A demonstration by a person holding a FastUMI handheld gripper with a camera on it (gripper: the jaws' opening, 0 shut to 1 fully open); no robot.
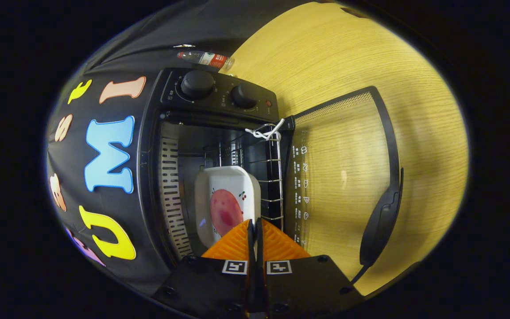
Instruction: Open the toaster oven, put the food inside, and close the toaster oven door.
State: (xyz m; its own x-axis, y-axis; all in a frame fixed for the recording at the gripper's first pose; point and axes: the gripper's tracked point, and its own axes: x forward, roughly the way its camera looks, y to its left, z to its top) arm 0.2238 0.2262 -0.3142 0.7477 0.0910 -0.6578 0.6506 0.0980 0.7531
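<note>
**Dish in, door left to close**

We are holding our gripper (255, 228) with fingers pressed together on nothing, pointing at twelve o'clock toward the white ceramic dish of pink food (226, 199), resting on the wire rack inside the black toaster oven (219, 95). Next, we judge, we are swinging to the open glass door (348, 177) at three o'clock, catching its handle (381, 221).
</note>
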